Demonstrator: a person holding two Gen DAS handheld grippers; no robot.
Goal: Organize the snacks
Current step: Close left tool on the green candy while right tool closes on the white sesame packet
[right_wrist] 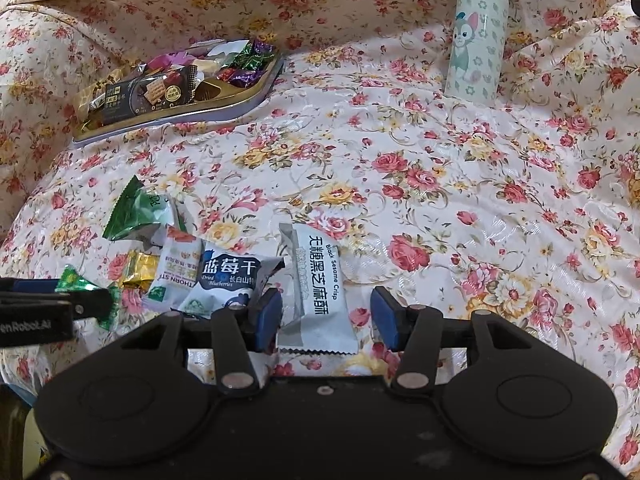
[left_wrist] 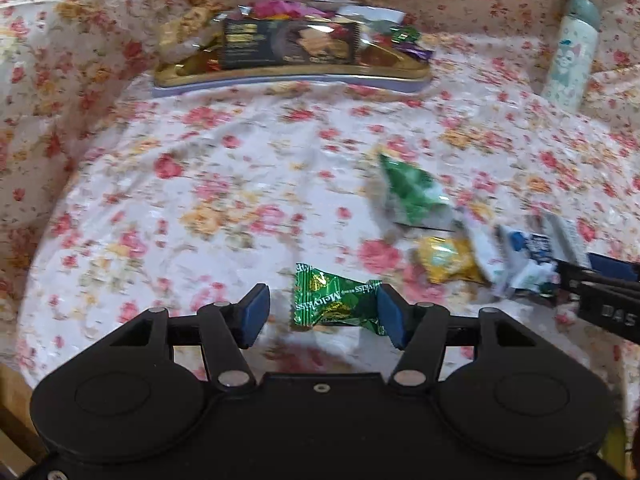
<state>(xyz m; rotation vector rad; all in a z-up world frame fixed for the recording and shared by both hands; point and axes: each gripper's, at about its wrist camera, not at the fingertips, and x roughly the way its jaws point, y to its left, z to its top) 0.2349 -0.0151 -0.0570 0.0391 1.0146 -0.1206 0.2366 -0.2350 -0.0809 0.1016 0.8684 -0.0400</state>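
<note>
My left gripper (left_wrist: 322, 312) is open, its blue pads on either side of a green Melty Kiss candy (left_wrist: 334, 300) lying on the floral cloth; the candy touches the right pad. It also shows in the right wrist view (right_wrist: 86, 292). My right gripper (right_wrist: 326, 316) is open around a white black sesame crisp packet (right_wrist: 316, 296) that lies between its pads. Beside it lie a blueberry packet (right_wrist: 228, 280), a hawthorn packet (right_wrist: 176, 268), a gold candy (right_wrist: 138, 274) and a green-white packet (right_wrist: 138, 210). A gold tray (right_wrist: 240, 98) with several snacks sits at the back left.
A pale cartoon-printed bottle (right_wrist: 478, 36) stands at the back right, also in the left wrist view (left_wrist: 572, 52). The floral cloth (right_wrist: 460, 200) covers the table and rises behind. A wooden edge (left_wrist: 12, 420) shows at lower left.
</note>
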